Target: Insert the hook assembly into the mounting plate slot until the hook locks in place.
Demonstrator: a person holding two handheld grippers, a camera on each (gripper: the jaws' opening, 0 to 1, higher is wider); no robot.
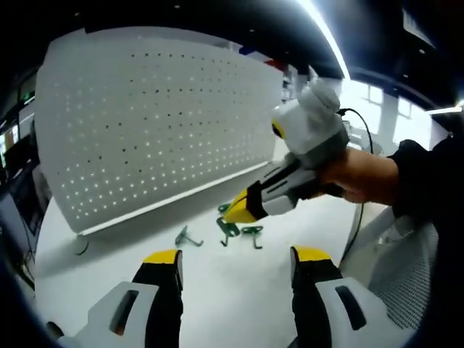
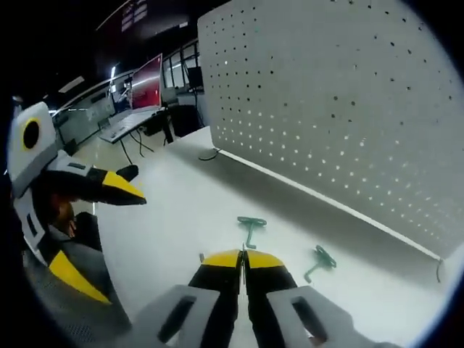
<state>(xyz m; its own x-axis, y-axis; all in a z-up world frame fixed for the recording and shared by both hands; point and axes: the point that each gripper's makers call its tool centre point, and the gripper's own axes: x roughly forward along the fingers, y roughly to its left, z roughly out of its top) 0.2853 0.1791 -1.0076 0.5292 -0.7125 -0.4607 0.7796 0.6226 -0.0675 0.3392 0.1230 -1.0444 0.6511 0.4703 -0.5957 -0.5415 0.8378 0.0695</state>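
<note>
On the tabletop [image 1: 239, 283], green hooks [image 1: 239, 230] lying loose near the pegboard [image 1: 145, 116], none mounted yet. Left tongs [image 1: 235, 264] spread, empty; right tongs [image 2: 243, 259] pressed together, pinching nothing visible.

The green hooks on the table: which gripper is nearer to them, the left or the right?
Right. The right gripper has its yellow tips just above the green hooks; the left gripper is open, farther back across bare table.
</note>
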